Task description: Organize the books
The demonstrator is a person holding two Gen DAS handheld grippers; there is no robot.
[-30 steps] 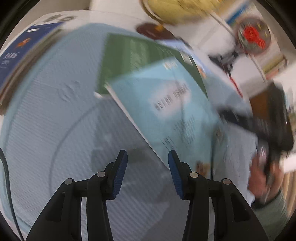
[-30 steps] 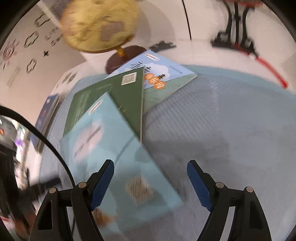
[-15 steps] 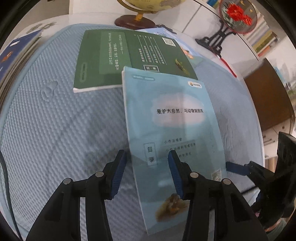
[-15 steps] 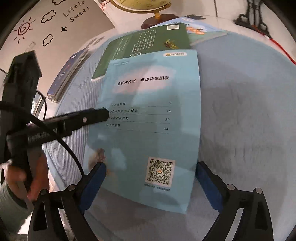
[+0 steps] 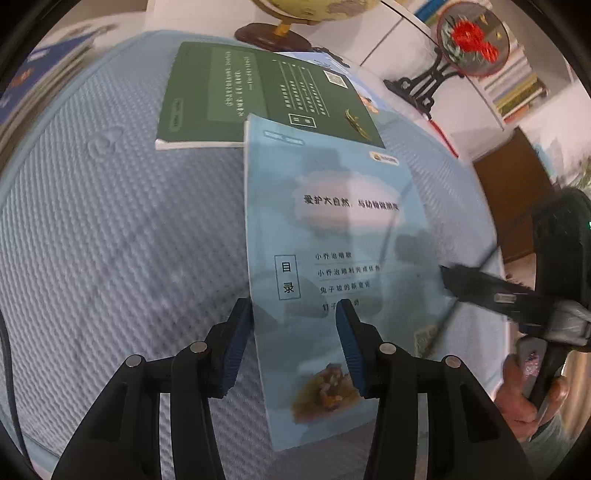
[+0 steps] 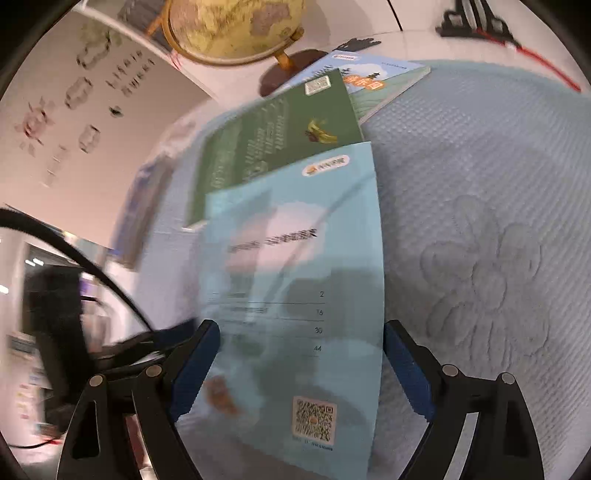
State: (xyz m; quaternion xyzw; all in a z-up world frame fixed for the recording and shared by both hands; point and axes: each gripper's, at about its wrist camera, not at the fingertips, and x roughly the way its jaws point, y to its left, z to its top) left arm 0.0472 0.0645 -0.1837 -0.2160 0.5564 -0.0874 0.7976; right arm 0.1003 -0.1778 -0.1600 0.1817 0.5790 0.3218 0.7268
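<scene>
Far left in the left wrist view: blurred stack of dark blue books (image 5: 35, 79) at the edge of the pale blue quilted cover (image 5: 110, 229) over the table. Next over, green book (image 5: 240, 96) lying flat, its near right corner tucked under the top edge of the light blue book (image 5: 332, 221). Behind both, wooden base of the globe (image 5: 275, 35). Down in front, left hand-held gripper (image 5: 293, 339) tilted down over the light blue book's left edge, jaws half apart and gripping nothing: left pad just off the edge above the cover, right pad above the printed page. Whether either pad touches the paper, cannot tell. Further right, red ornament on its black stand (image 5: 472, 37), then the right hand-held gripper (image 5: 452, 278) poking in over the book's right edge, a hand (image 5: 524, 391) wrapped round its handle. Over to the right wrist view: same light blue book (image 6: 295, 295) lying lengthwise between wide-spread jaws of the right hand-held gripper (image 6: 301, 363), left and right edges both just inside the pads, not pinched, released. Green book (image 6: 280, 136) beyond it, and a third illustrated book (image 6: 380, 79) peeking out past that, near the globe (image 6: 236, 26).
</scene>
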